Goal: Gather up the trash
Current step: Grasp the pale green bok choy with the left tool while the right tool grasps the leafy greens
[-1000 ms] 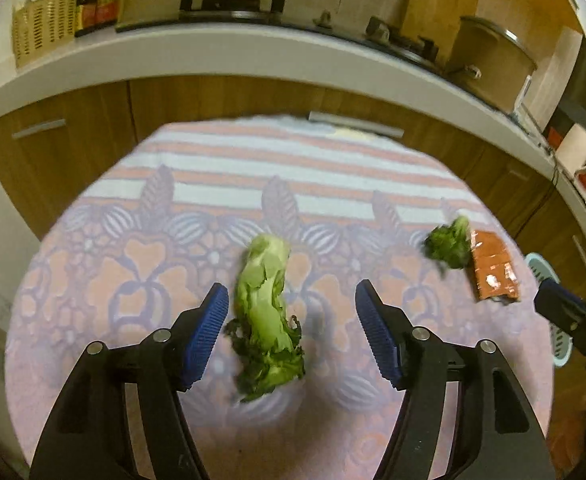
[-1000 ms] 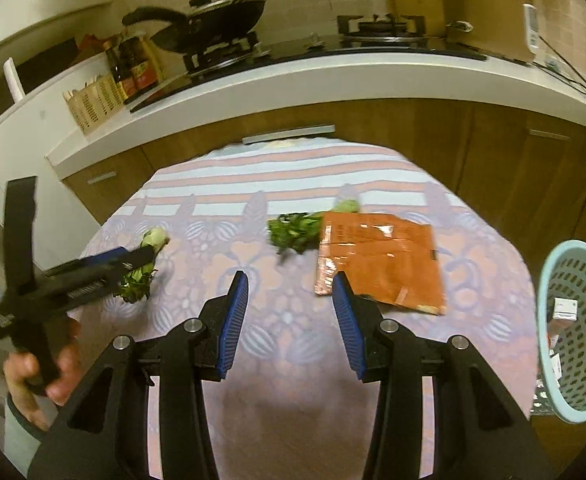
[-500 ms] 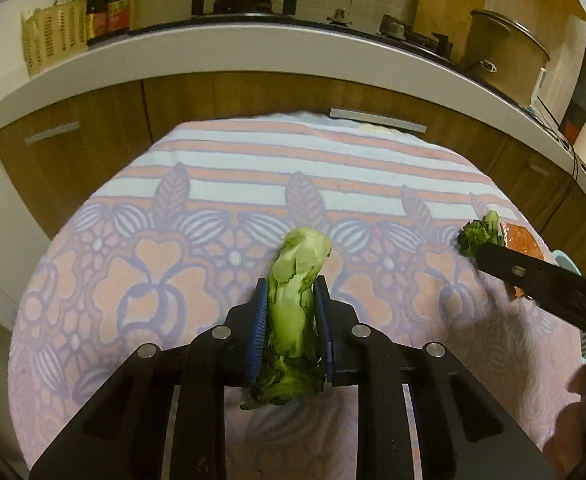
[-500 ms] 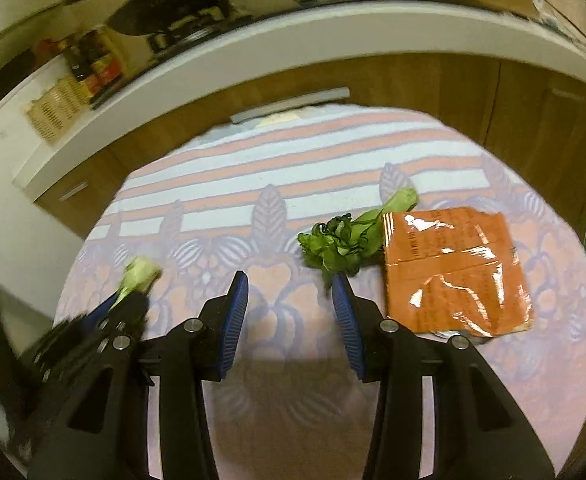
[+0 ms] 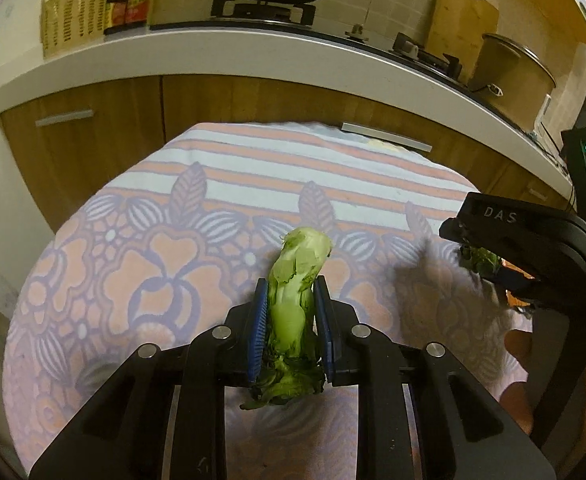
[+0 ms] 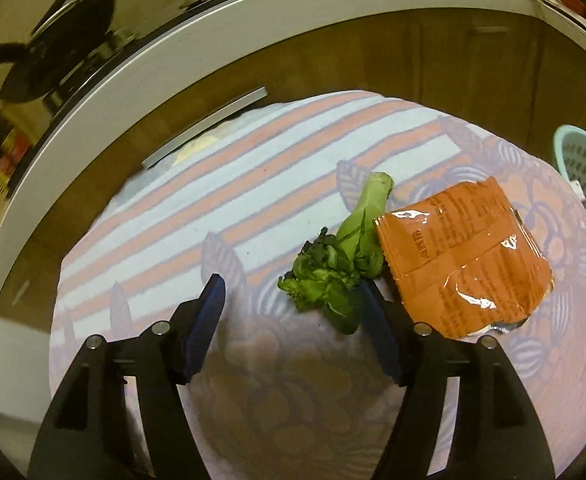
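Left claw [image 5: 291, 320] is clamped on a veg stalk [image 5: 293, 300], lower centre of the left view. Blue pads [image 5: 260, 328] grip the pale stem; cut end sticks out forward, wilted leaves hang behind the pads. Can't tell if it's lifted clear of the table [image 5: 133, 272].

Right claw [image 6: 293, 320] is wide, holding nothing. Second stalk [image 6: 341, 256] sits centre-right of the right view, leafy end next to the right pad [image 6: 377, 332], possibly touching; can't tell. Stem end points toward upper right. Orange wrapper [image 6: 461, 256] lies right beside it, edges touching or slightly overlapping. Teal basket [image 6: 585, 176] at the right edge of frame, off the table; likely the bin.

Handling, my read:
- Stalks: light, stem fairly stiff, leaves soft and limp. Grip on the stem, not the leaves; leaves would tear or slip.
- Wrapper: thin foil, flat, slick, crinkly. Hard to pinch flat on the cloth; go for the raised torn edge at lower right.

Unclear:
- Basket cut off by the frame edge, contents not readable.
- In the left view the right claw's body hides most of the second stalk and the wrapper.
- Wrapper print too small to read.
- Upper part of the right view is motion-blurred.
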Demonstrator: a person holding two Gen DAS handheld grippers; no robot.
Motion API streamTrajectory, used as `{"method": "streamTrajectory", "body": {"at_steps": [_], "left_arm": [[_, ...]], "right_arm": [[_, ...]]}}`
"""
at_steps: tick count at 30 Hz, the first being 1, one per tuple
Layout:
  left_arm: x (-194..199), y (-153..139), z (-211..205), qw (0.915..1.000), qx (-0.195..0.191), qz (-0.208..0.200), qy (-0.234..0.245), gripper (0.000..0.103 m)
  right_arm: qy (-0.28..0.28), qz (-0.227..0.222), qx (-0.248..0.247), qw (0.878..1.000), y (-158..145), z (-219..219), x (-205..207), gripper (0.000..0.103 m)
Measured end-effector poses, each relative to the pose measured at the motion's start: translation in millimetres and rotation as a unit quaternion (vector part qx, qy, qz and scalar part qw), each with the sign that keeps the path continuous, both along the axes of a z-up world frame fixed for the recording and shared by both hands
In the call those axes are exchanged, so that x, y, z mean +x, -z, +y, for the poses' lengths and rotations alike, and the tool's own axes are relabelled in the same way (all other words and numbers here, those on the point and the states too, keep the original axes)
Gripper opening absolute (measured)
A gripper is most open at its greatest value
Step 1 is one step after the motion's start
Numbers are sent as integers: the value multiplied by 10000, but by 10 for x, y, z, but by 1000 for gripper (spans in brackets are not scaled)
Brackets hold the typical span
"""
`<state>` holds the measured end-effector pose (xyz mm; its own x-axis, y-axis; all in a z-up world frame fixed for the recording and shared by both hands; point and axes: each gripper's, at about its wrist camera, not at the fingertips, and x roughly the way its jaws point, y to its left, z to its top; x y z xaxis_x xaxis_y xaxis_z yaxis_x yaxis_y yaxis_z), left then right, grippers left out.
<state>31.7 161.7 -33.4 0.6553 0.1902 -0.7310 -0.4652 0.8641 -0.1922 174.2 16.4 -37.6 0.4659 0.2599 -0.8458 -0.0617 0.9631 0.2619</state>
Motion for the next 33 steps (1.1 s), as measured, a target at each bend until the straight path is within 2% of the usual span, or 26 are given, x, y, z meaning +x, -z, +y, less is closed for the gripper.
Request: {"method": "streamTrajectory", "body": {"at_steps": [1,2,5,6,7,14,18,23,28,31,32,33], "left_arm": [[-1,5,24,10000,-61,-12,4,21],[3,12,42,9999,-120,-20,14,21],[-2,20,63,9997,-220,-47,28,21],[-4,20,61,9997,-222,-52,34,21],[-3,18,54,9997,-215,-52,41,21],[-27,3,50,9996,-231,-133,67,21],[-61,-5,84,9987,-413,-277,139,21],[-115,-53,115,9975,-480,-489,157,21],[-103,-65,78,9971,-498,-523,258,21],[-95,-65,73,9969,-505,-531,276,21],[-93,-60,78,9969,-518,-529,283,21],[-92,-54,79,9967,-543,-526,292,21]], "right_arm": [[132,-32,2,9999,3,-20,-15,61],[198,-55,-14,9998,15,-30,-1,53],[310,-156,-82,9994,35,-125,-37,25],[272,-162,-5,9995,49,-185,-39,19],[224,-151,60,9996,55,-225,-44,18],[-529,60,681,9963,57,-387,-167,15],[-1572,75,944,9830,-47,-299,-435,15],[-2481,-114,675,9663,-159,-298,-733,14],[-2673,-439,-38,9626,-203,-436,-932,14],[-2752,-464,-108,9602,-180,-502,-949,15],[-2738,-475,-141,9605,-167,-500,-961,18],[-2707,-473,-158,9614,-160,-511,-956,27]]}}
